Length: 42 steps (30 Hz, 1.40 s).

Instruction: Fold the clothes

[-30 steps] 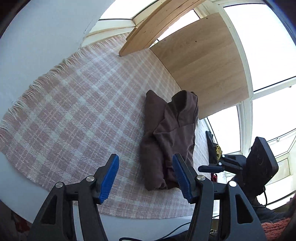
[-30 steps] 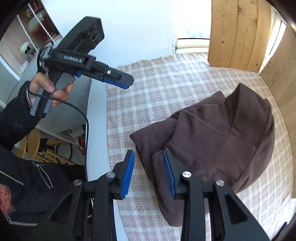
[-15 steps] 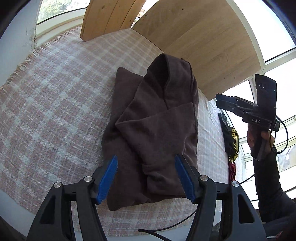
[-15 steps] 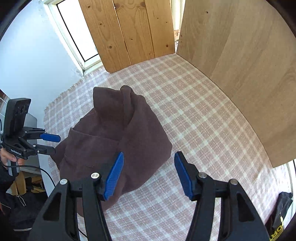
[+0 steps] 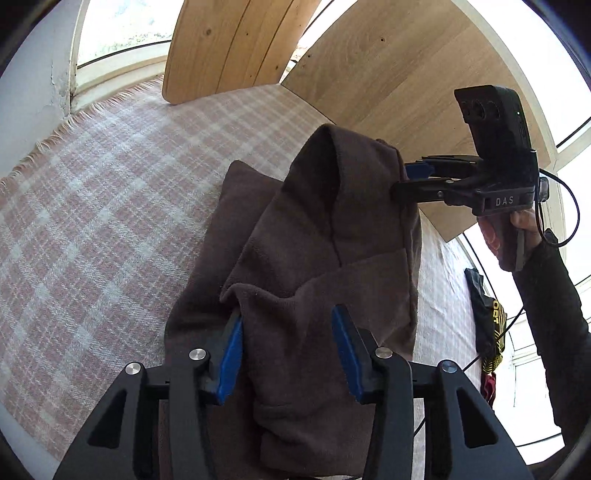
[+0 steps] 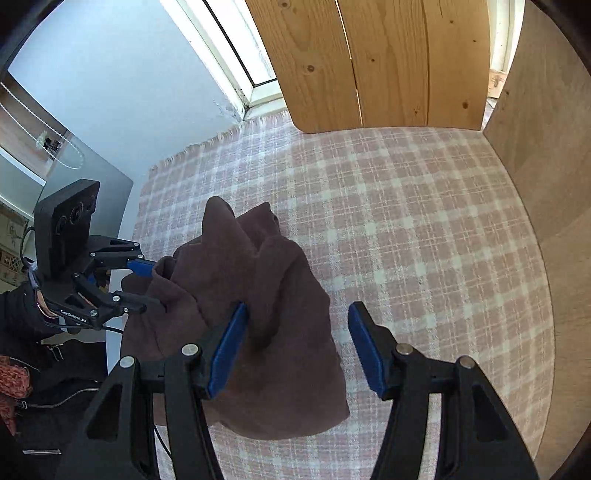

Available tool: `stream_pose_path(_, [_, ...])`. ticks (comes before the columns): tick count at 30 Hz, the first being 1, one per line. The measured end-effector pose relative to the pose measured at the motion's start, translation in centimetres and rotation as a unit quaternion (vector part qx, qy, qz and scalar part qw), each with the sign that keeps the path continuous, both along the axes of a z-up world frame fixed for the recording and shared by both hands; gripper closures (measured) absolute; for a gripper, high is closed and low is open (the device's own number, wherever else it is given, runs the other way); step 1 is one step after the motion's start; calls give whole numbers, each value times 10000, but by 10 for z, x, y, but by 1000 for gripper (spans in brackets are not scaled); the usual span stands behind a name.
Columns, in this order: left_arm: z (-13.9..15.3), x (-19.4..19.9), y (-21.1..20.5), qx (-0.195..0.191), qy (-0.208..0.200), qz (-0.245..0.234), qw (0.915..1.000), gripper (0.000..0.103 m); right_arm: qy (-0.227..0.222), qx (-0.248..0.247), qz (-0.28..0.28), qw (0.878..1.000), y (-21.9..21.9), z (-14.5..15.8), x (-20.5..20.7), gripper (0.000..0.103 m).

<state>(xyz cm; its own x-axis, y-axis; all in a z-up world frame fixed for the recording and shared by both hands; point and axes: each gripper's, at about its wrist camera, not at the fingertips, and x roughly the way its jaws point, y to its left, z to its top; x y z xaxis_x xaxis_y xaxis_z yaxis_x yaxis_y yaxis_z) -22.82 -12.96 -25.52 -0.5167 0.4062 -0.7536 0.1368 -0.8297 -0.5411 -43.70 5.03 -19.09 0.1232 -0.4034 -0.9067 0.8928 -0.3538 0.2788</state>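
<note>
A brown fleece garment lies folded in a thick bundle on a pink plaid cloth. My left gripper is open and straddles the bundle's near end, its left pad against a raised fold. In the same view my right gripper sits at the garment's far right edge, fingers apart around the cloth. In the right wrist view the right gripper is open, with its left finger over the garment and its right finger over the plaid cloth. The left gripper bites at the bundle's left edge there.
Wooden boards stand at the back, and a wooden panel along the right side. A dark item with yellow print lies at the table's right edge. A window is behind. A person's dark sleeve holds the right gripper.
Both grippers have closed in on the garment from above. The left one now straddles its near end, and the right one reaches its far edge. Both stay open.
</note>
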Motion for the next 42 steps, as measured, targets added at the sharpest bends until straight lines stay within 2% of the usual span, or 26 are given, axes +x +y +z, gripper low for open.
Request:
stream_pose_path(1, [0, 3, -2, 114, 25, 65, 9999, 74, -40, 84, 10, 10000, -4, -7, -2, 48])
stream_pose_path(4, [2, 12, -8, 449, 91, 278, 9986, 80, -150, 18, 207, 9997, -9, -14, 1, 76])
stream_pose_path(7, [10, 22, -9, 270, 165, 349, 9989, 81, 21, -69, 483, 9988, -10, -10, 14, 80])
stream_pose_path(13, [24, 41, -8, -54, 242, 438, 9987, 83, 243, -271, 779, 9963, -10, 11, 31, 81])
stream_pose_path(16, [31, 51, -9, -243, 246, 490, 9982, 82, 215, -383, 874, 9952, -15, 18, 33, 82])
stream_pose_path(17, [31, 51, -10, -242, 196, 505, 9982, 80, 269, -291, 860, 9955, -19, 15, 33, 82])
stream_pose_path(19, [13, 42, -18, 104, -148, 552, 9983, 63, 406, 124, 855, 9954, -27, 1, 30, 81])
stream_pose_path(20, [7, 39, -22, 240, -212, 653, 9974, 57, 366, 219, 827, 9957, -28, -5, 27, 81])
stream_pose_path(21, [5, 35, -23, 142, -222, 680, 9973, 53, 310, 203, 786, 9962, -27, -8, 25, 81])
stream_pose_path(24, [3, 23, -23, -23, -103, 619, 9980, 53, 256, 122, 689, 9972, -23, -9, 22, 79])
stream_pose_path(25, [6, 17, -20, -86, -14, 520, 9986, 53, 290, 150, 667, 9972, -22, -9, 22, 74])
stream_pose_path(27, [7, 5, -12, -253, 3, 301, 9992, 57, 452, 239, 657, 9965, -22, -9, 22, 65])
stream_pose_path(28, [6, 0, -9, -211, -21, 185, 9996, 74, 567, 289, 666, 9957, -23, -9, 23, 59])
stream_pose_path(29, [3, -3, -7, -111, -55, 153, 9998, 87, 670, 322, 696, 9948, -23, -8, 24, 56])
stream_pose_path(30, [1, -5, -8, 33, -76, 167, 9998, 92, 763, 357, 741, 9937, -24, -9, 26, 56])
stream_pose_path(33, [1, -1, -13, 422, -44, 282, 9987, 92, 975, 421, 963, 9897, -29, -13, 31, 56])
stream_pose_path(35, [7, 5, -14, 478, 43, 361, 9982, 92, 827, 360, 1060, 9903, -32, -18, 31, 59])
stream_pose_path(36, [10, 8, -15, 514, 77, 407, 9978, 92, 581, 345, 1029, 9924, -33, -19, 29, 68])
stream_pose_path(37, [13, 12, -15, 553, 117, 446, 9974, 92, 456, 319, 1039, 9930, -33, -19, 30, 83])
stream_pose_path(40, [25, 29, -16, 665, 245, 602, 9957, 93, 785, 142, 1313, 9881, -31, -6, 46, 85])
stream_pose_path(42, [37, 44, -14, 564, 327, 665, 9957, 93, 768, -154, 1418, 9868, -28, 10, 55, 85])
